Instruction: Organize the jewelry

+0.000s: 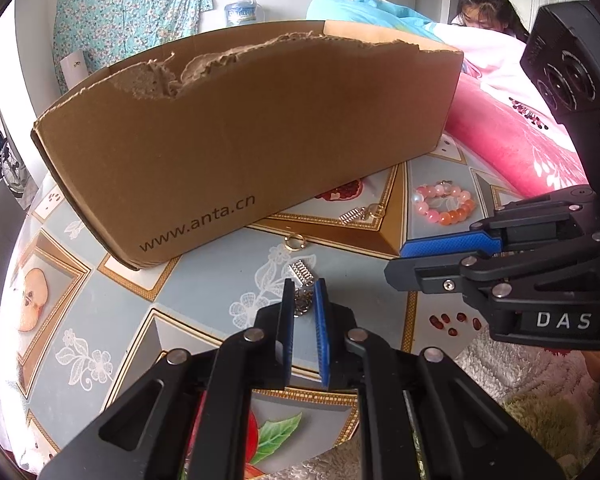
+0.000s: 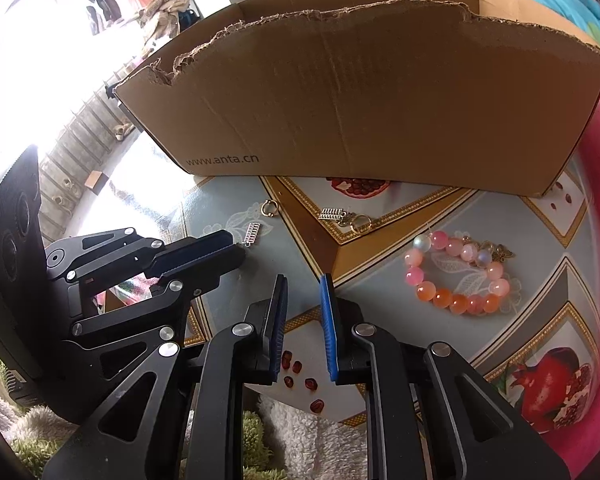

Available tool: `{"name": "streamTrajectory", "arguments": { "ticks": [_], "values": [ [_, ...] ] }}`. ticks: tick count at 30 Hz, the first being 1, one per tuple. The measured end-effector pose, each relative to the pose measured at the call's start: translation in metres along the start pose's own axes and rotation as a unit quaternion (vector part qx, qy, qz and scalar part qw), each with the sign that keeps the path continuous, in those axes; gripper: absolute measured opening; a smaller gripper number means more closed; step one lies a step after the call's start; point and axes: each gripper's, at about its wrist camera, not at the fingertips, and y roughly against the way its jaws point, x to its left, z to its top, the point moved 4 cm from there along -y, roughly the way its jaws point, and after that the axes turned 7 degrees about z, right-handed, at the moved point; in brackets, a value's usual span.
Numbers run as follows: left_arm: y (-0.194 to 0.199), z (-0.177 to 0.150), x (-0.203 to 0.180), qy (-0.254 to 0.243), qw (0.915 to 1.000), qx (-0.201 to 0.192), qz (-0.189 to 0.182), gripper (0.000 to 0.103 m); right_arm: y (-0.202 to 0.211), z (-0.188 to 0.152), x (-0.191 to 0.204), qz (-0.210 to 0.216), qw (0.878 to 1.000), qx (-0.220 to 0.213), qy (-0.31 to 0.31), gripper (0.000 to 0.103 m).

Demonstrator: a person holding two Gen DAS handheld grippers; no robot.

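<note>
My left gripper (image 1: 303,292) is down at the patterned tablecloth, shut on the chain end of a silver earring (image 1: 301,273) whose ladder-shaped plate sticks out past the fingertips. From the right wrist view, the same earring (image 2: 253,234) pokes out of the left gripper (image 2: 236,249). My right gripper (image 2: 304,280) hovers over the cloth, narrowly open with nothing between its blue pads, and it appears at the right as the right gripper (image 1: 398,262). A pink and orange bead bracelet (image 2: 456,276) lies to its right. A second silver earring (image 2: 332,214) and a gold ring (image 2: 269,208) lie by the box.
A torn brown cardboard box (image 1: 240,140) stands open-topped at the back of the table (image 1: 204,292). Pink bedding (image 1: 512,140) borders the right side, with a person behind it. A fluffy white and green cloth (image 2: 300,420) lies at the near edge.
</note>
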Motion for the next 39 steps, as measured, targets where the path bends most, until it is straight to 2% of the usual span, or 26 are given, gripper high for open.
{"name": "streamTrajectory", "arguments": {
  "ticks": [4, 6, 9, 17, 24, 32, 39],
  "values": [
    [-0.001, 0.000, -0.002, -0.003, 1.0000, -0.003, 0.007, 0.009, 0.004, -0.001, -0.002, -0.002, 1.000, -0.002, -0.002, 0.015],
    [-0.001, 0.001, -0.002, -0.006, 0.9998, -0.005, 0.016, 0.003, 0.005, -0.001, -0.002, -0.004, 1.000, -0.003, -0.004, 0.016],
    [-0.001, 0.000, -0.001, -0.002, 0.9999, -0.007, 0.013, 0.002, 0.007, -0.002, -0.001, -0.006, 1.000, -0.005, -0.006, 0.017],
    [0.010, -0.001, 0.010, 0.028, 0.9993, -0.024, 0.003, 0.000, 0.016, -0.003, 0.007, -0.002, 1.000, -0.018, 0.005, 0.017],
    [0.017, -0.003, 0.031, 0.061, 0.9976, -0.030, 0.015, 0.000, 0.017, 0.002, 0.027, 0.018, 0.999, -0.021, 0.041, 0.017],
    [0.013, -0.011, 0.053, 0.099, 0.9948, -0.019, 0.017, 0.000, 0.004, 0.013, 0.038, 0.016, 0.997, -0.013, 0.071, 0.017],
    [0.011, -0.017, 0.061, 0.116, 0.9931, -0.012, 0.012, 0.001, -0.013, 0.015, 0.043, 0.021, 0.997, 0.015, 0.071, 0.016]
  ]
}}
